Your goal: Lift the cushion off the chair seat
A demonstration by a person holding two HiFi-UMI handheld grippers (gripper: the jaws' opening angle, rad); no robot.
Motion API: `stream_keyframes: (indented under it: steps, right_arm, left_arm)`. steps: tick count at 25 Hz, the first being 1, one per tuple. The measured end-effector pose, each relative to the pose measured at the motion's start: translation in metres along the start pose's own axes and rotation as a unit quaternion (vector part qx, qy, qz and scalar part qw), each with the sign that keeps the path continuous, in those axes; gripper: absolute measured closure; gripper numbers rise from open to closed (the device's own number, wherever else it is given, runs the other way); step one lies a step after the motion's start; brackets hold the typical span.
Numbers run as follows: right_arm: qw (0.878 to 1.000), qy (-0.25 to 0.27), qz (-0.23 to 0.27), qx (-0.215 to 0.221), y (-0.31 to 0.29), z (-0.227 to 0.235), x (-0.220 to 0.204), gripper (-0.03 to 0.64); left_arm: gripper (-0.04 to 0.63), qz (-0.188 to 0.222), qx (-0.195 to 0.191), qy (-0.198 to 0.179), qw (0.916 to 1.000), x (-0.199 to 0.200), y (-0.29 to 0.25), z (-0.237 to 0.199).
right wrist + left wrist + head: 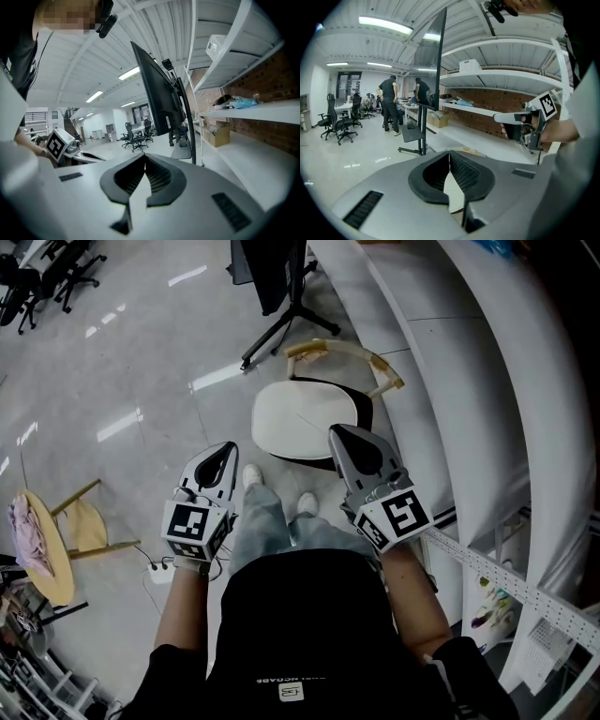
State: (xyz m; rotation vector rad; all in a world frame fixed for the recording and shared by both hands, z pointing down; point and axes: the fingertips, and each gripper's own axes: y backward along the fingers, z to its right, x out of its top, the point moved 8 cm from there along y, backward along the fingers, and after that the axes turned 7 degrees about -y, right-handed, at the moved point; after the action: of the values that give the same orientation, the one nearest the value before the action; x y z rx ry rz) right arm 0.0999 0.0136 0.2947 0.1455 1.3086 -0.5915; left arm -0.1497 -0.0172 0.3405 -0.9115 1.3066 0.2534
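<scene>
I stand facing a chair (349,360) with a white cushion (305,418) lying flat on its seat, just beyond my shoes (251,474). My left gripper (228,450) is clenched, jaws pressed together with nothing between them, held out left of the cushion. My right gripper (339,435) is likewise clenched and empty, its tip overlapping the cushion's right edge in the head view. White shelves (441,352) run along my right.
</scene>
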Motion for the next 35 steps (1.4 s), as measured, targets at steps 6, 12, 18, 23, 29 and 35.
stream_keyframes:
  steps: [6, 12, 18, 23, 29, 35]
  right_arm:
    - [1.000, -0.001, -0.012, -0.028, -0.009, -0.001, -0.004, 0.606]
    - [0.998, -0.011, -0.028, -0.062, -0.015, 0.004, -0.013, 0.606]
    - [0.995, -0.022, -0.044, -0.088, -0.023, 0.005, -0.028, 0.606]
    - [0.992, -0.033, -0.061, -0.105, -0.026, 0.003, -0.042, 0.606]
    - [0.990, -0.037, -0.072, -0.111, -0.045, 0.008, -0.052, 0.606]
    - [0.989, -0.041, -0.082, -0.113, -0.060, 0.005, -0.060, 0.606]
  left_arm:
    - [0.580, -0.024, -0.017, 0.013, 0.9995, -0.012, -0.023, -0.022]
    - [0.580, -0.051, -0.048, 0.012, 0.9975, -0.029, -0.054, -0.037]
    - [0.578, -0.082, -0.072, 0.014, 0.9939, -0.054, -0.082, -0.054]
    - [0.556, -0.113, -0.087, 0.030, 0.9893, -0.082, -0.102, -0.067]
    - [0.501, -0.152, -0.098, 0.048, 0.9823, -0.120, -0.130, -0.086]
    - [0.457, -0.208, -0.110, 0.072, 0.9693, -0.167, -0.152, -0.098]
